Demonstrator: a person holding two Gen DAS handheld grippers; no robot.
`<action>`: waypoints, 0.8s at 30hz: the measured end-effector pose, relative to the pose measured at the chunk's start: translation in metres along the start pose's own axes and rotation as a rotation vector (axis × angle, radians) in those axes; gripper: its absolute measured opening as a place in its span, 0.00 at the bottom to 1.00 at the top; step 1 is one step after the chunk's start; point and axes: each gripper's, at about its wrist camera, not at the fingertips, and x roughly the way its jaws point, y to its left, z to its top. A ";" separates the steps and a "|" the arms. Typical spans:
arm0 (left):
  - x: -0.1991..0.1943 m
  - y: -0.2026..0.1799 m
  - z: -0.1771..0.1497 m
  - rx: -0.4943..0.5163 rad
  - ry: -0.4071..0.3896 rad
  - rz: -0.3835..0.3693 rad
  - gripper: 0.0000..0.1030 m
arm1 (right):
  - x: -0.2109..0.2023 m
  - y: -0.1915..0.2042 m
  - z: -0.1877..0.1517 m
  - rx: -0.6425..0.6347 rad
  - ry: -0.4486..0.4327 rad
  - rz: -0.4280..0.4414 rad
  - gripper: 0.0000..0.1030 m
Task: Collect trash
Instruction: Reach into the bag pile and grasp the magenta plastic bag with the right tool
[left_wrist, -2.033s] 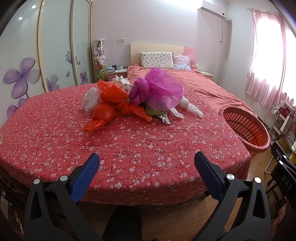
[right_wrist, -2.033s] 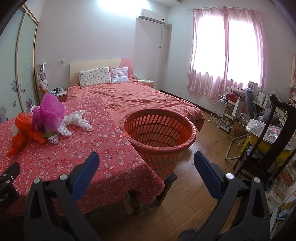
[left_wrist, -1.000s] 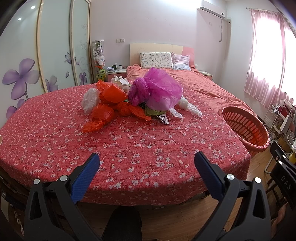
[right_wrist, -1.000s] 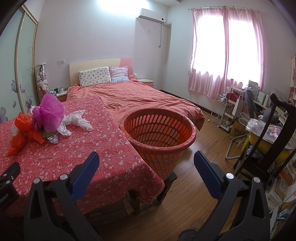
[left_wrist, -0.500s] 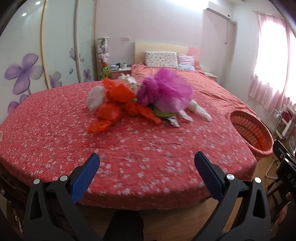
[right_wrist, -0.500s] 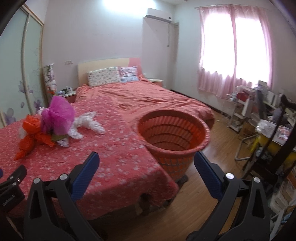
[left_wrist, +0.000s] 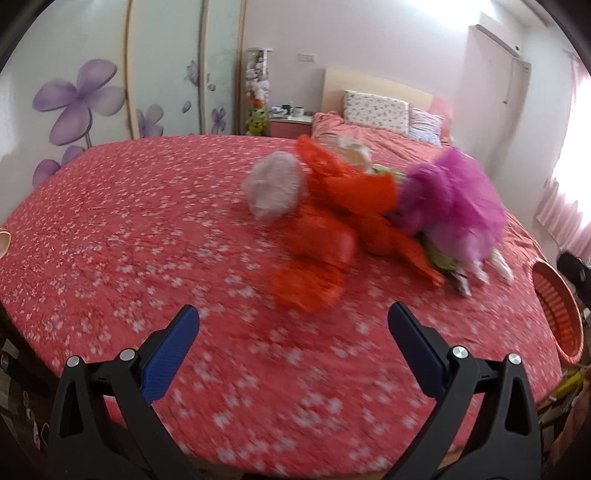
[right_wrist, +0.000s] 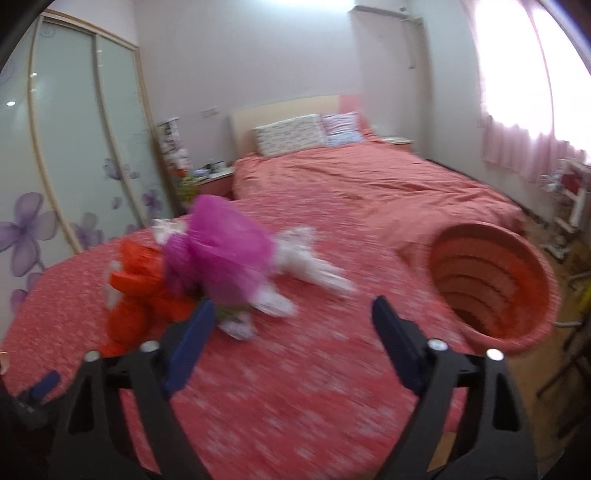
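Observation:
A heap of crumpled plastic bags lies on the red flowered cover (left_wrist: 110, 229): orange bags (left_wrist: 332, 229), a magenta bag (left_wrist: 454, 199), a whitish bag (left_wrist: 273, 188). In the right wrist view the magenta bag (right_wrist: 221, 247), orange bags (right_wrist: 140, 291) and white bags (right_wrist: 310, 266) lie just beyond the fingers. My left gripper (left_wrist: 293, 325) is open and empty, short of the orange bags. My right gripper (right_wrist: 291, 321) is open and empty over the cover. An orange plastic basket (right_wrist: 495, 288) stands to the right, also in the left wrist view (left_wrist: 557, 306).
A bed with pillows (right_wrist: 295, 138) lies behind the covered surface. Sliding wardrobe doors with purple flowers (left_wrist: 74, 99) line the left wall. A nightstand (left_wrist: 291, 123) stands by the headboard. A pink curtain (right_wrist: 532, 122), a rack and furniture stand at the right.
Both grippers have moved forward over the covered surface toward the heap of bags. The right gripper has also swung left, away from the basket. Both stay open.

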 end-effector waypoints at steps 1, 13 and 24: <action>0.002 0.005 0.002 -0.007 -0.001 0.003 0.98 | 0.008 0.008 0.004 -0.008 0.005 0.022 0.67; 0.017 0.041 0.018 -0.055 -0.003 0.035 0.98 | 0.092 0.112 0.034 -0.176 0.042 0.106 0.43; 0.033 0.045 0.028 -0.038 0.022 -0.044 0.98 | 0.106 0.098 0.023 -0.186 0.074 0.089 0.13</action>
